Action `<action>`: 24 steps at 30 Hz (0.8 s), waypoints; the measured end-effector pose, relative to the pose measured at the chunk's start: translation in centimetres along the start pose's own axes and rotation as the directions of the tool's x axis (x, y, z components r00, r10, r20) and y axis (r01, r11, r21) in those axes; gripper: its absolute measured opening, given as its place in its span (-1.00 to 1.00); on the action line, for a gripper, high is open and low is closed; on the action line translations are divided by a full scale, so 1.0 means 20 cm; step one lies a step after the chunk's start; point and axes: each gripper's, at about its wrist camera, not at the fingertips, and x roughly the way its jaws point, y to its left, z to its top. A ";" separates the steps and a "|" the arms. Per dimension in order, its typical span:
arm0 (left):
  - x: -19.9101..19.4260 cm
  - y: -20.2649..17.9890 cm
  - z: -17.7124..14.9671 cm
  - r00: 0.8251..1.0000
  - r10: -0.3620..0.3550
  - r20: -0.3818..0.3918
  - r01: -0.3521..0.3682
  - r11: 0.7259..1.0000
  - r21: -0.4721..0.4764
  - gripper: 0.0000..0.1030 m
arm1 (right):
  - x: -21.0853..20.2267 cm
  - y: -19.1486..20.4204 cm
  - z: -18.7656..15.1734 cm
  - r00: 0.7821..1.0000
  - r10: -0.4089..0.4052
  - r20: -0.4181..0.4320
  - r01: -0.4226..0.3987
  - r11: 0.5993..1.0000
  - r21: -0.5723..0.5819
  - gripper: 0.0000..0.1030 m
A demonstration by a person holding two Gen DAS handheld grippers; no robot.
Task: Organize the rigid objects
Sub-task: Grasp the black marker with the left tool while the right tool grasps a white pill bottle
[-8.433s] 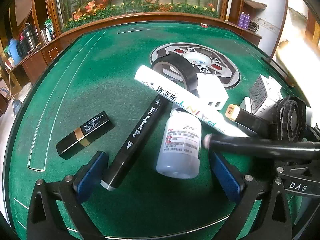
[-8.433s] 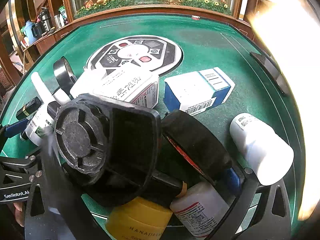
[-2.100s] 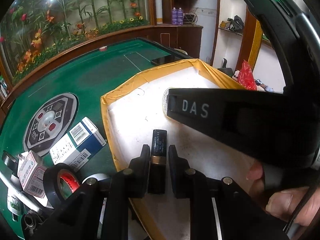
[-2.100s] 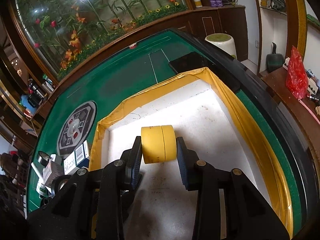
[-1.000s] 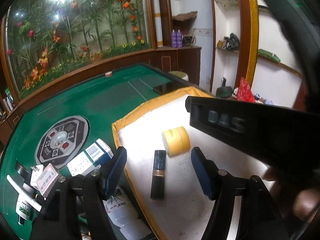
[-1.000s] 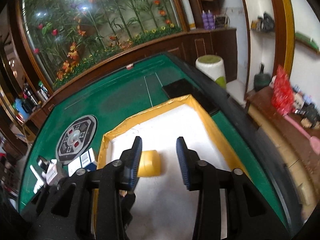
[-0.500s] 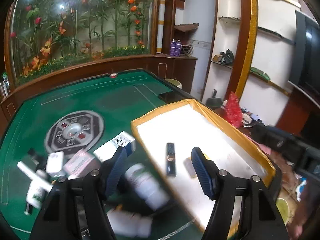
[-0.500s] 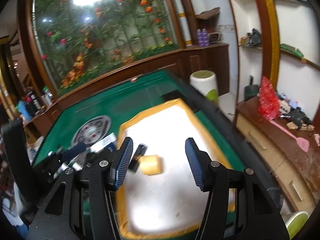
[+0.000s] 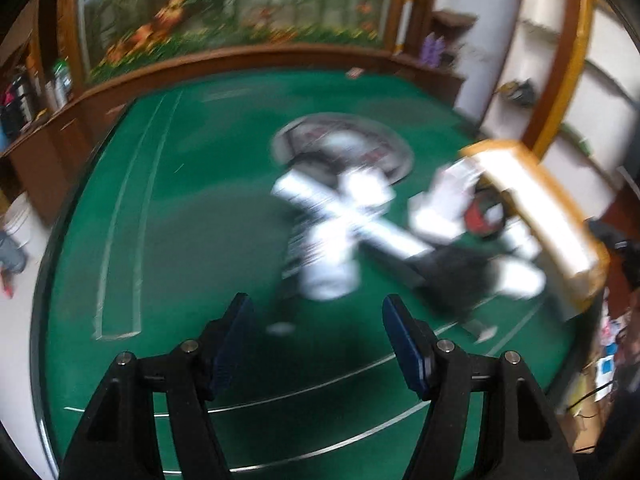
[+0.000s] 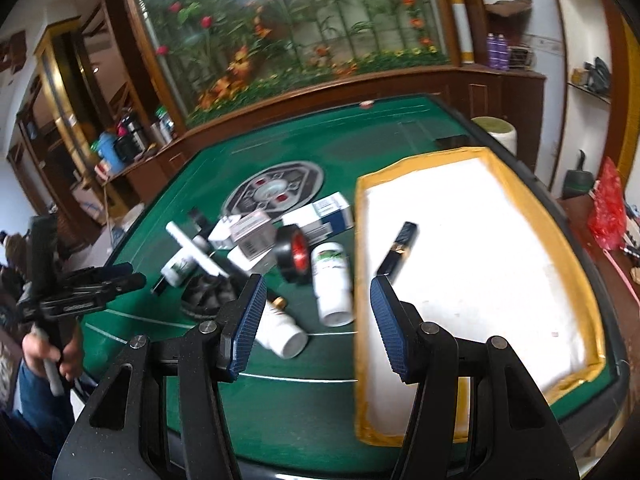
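So both grippers are wide open, holding nothing: right gripper (image 10: 316,316) hovers above a white bottle (image 10: 331,288) on the green surface (image 10: 280,400), black tube (image 10: 398,252) inside the tray (image 10: 362,280); left gripper (image 9: 316,344) faces the blurry pile (image 9: 352,224).

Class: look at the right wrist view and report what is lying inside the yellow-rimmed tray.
Inside the tray one black-and-gold tube lies near the left rim. The right gripper covers the tray's near-left corner, so anything resting there cannot be seen.
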 end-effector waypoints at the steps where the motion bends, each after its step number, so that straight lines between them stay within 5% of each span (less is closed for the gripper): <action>1: 0.04 0.02 0.00 1.000 0.000 -0.020 -0.001 1.000 -0.006 0.31 | 0.01 0.01 0.00 1.000 0.010 -0.007 -0.010 1.000 -0.008 0.06; 4: 0.12 0.00 0.02 0.999 0.017 -0.049 -0.016 1.000 0.025 0.30 | 0.05 0.05 -0.01 1.000 0.019 -0.018 -0.020 1.000 -0.022 0.06; 7: 0.24 -0.05 0.05 0.990 0.100 -0.095 -0.091 0.992 0.090 -0.24 | 0.05 0.06 -0.03 0.999 0.026 -0.028 -0.027 0.999 -0.020 0.06; 18: 0.49 -0.07 0.32 0.990 0.091 -0.104 -0.079 0.990 0.119 -0.38 | 0.10 0.12 -0.08 0.996 0.057 -0.072 -0.061 0.996 -0.059 0.06; 20: 0.47 -0.05 0.30 0.992 0.074 -0.101 -0.064 0.993 0.099 -0.66 | 0.13 0.15 -0.09 0.993 0.070 -0.090 -0.077 0.994 -0.075 0.06; 24: 0.39 -0.04 0.19 0.995 0.062 -0.080 -0.056 0.996 0.070 -0.72 | 0.20 0.20 -0.10 0.989 0.066 -0.133 -0.084 0.987 -0.134 0.06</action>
